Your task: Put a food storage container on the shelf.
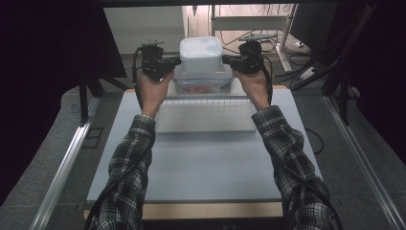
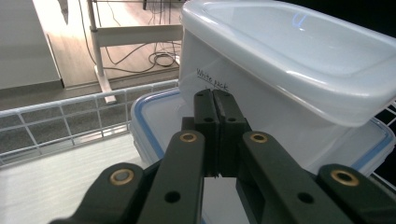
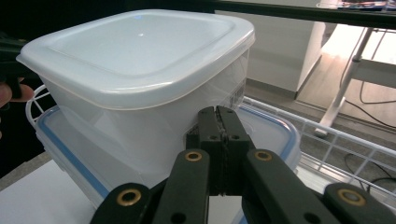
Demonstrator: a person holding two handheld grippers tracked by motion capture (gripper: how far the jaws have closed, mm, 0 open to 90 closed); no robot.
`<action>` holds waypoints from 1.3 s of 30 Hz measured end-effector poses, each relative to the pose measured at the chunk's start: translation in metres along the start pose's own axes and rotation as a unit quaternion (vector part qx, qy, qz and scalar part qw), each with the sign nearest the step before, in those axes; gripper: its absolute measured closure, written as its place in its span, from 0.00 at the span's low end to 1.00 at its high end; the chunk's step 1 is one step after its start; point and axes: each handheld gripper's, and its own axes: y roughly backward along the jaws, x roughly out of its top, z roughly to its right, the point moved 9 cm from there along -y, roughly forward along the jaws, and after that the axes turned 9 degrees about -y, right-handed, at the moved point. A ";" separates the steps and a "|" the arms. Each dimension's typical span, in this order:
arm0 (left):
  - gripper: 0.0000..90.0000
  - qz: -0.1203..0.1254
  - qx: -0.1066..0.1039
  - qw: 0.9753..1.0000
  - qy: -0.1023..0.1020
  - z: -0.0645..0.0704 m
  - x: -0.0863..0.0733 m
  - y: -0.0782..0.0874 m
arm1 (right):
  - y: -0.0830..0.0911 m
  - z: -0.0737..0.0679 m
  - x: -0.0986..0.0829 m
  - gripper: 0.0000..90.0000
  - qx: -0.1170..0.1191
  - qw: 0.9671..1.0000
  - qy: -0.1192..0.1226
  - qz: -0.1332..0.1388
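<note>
Pressing from either side, the left tongs (image 1: 173,61) and right tongs (image 1: 229,60), both clenched empty, are held against the translucent white lidded plastic tub (image 1: 201,55) stacked on a blue-rimmed clear container (image 1: 203,84) in the white wire basket (image 1: 206,120). With no rim grasped, slippage or tipping off the stack is judged likely if pressure becomes uneven.

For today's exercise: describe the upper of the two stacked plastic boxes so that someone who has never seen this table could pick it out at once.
Start at the white wire basket at the far end of the table. At its back, between the left gripper and the right gripper, two boxes are stacked. The upper box is milky white with a plain white lid, while the flatter lower box has a blue-edged lid.
</note>
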 end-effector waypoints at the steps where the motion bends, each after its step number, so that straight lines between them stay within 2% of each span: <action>1: 0.98 0.002 0.000 1.000 0.000 -0.001 0.001 0.002 | 0.001 0.000 0.000 0.98 -0.001 1.000 -0.003 0.001; 4: 0.95 0.005 -0.003 1.000 0.000 0.000 0.000 0.009 | 0.007 -0.001 -0.002 0.93 -0.005 1.000 -0.003 0.002; 8: 0.87 -0.001 -0.013 1.000 -0.008 0.001 -0.008 0.019 | 0.018 -0.003 -0.011 0.85 0.012 1.000 -0.009 0.007; 13: 0.73 0.008 -0.025 1.000 -0.007 0.007 -0.019 0.034 | 0.032 -0.007 -0.024 0.75 0.032 0.999 -0.009 0.007; 16: 0.59 0.010 -0.035 0.999 -0.013 0.013 -0.028 0.042 | 0.042 -0.011 -0.033 0.66 0.043 0.999 -0.006 0.008; 17: 0.59 0.011 -0.041 0.999 -0.016 0.016 -0.031 0.045 | 0.042 -0.011 -0.033 0.66 0.043 0.999 -0.006 0.008; 20: 0.51 0.013 -0.042 0.999 -0.031 0.024 -0.042 0.051 | 0.049 -0.014 -0.043 0.60 0.051 0.999 -0.005 0.007; 23: 0.43 0.014 -0.049 0.998 -0.037 0.032 -0.055 0.056 | 0.055 -0.017 -0.054 0.55 0.057 0.998 -0.002 0.004; 27: 0.35 0.014 -0.069 0.997 -0.036 0.042 -0.071 0.064 | 0.063 -0.021 -0.070 0.47 0.060 0.998 0.004 0.000; 31: 0.31 0.016 -0.075 0.996 -0.041 0.049 -0.082 0.070 | 0.067 -0.025 -0.083 0.40 0.064 0.998 0.012 -0.008; 36: 0.25 0.011 -0.076 0.995 -0.064 0.060 -0.096 0.075 | 0.073 -0.029 -0.098 0.34 0.069 0.997 0.017 -0.015; 39: 0.22 0.008 -0.079 0.994 -0.071 0.066 -0.101 0.076 | 0.076 -0.031 -0.105 0.32 0.071 0.997 0.022 -0.018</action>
